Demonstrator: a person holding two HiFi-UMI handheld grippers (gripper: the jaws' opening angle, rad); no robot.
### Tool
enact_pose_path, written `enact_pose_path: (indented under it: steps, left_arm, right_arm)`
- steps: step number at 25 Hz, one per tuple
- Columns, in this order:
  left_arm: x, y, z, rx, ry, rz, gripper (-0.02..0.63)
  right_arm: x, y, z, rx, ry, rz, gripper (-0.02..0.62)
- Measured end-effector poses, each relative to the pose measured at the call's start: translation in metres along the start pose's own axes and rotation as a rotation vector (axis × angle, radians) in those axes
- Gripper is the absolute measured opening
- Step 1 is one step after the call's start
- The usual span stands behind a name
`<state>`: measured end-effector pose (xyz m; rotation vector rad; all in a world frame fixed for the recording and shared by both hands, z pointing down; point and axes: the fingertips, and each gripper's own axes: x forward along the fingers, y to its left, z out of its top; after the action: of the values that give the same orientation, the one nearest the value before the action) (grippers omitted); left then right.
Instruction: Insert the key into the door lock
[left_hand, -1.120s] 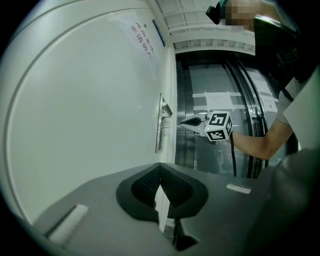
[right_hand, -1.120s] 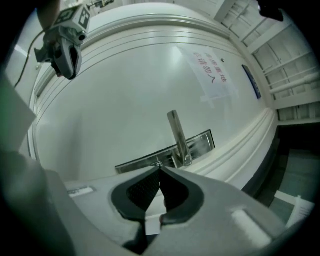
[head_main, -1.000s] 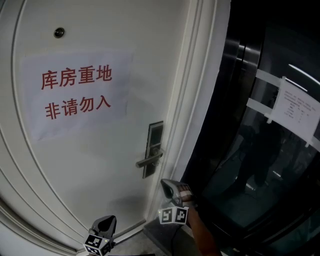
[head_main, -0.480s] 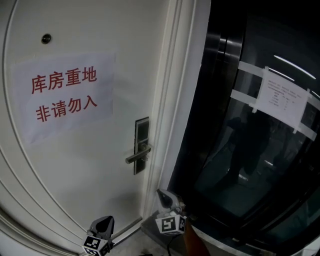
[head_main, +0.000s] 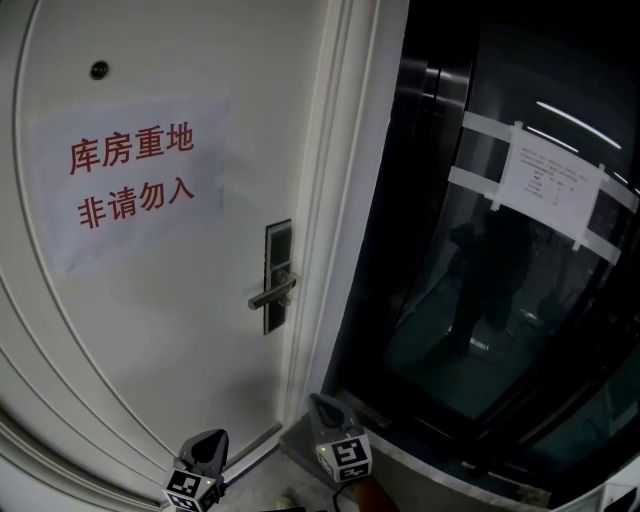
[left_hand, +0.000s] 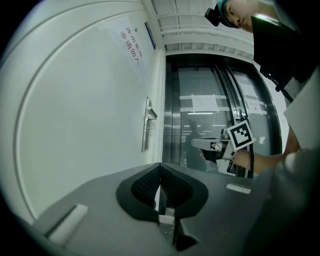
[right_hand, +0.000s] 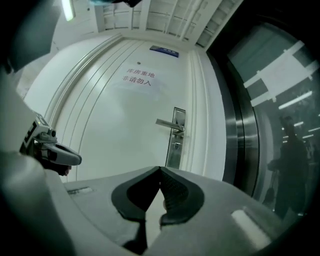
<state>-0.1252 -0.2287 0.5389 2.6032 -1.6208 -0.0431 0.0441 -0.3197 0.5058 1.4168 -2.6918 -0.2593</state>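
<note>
Here, the approach stage: left hand-held gripper (head_main: 205, 447) and right hand-held gripper (head_main: 323, 407), jaws pressed together, sit low, well apart from the door lock (head_main: 278, 250). No key is discernible. Next, probably raise and align the tip with the keyhole.

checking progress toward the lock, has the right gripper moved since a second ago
Yes. The right gripper has dropped lower, and it sits farther below the door handle than before.
</note>
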Motion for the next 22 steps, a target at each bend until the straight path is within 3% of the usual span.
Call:
enact_pose_path:
  steps: [9, 22]
  left_arm:
    - [-0.025, -0.017, -0.002, 0.014, -0.004, -0.042, 0.002]
    - [-0.063, -0.033, -0.011, 0.015, -0.004, -0.058, 0.002]
  right_arm:
    - [-0.049, 0.024, -0.016, 0.1, 0.03, -0.049, 0.002]
    - [-0.105, 0.053, -0.026, 0.139, 0.051, -0.083, 0.002]
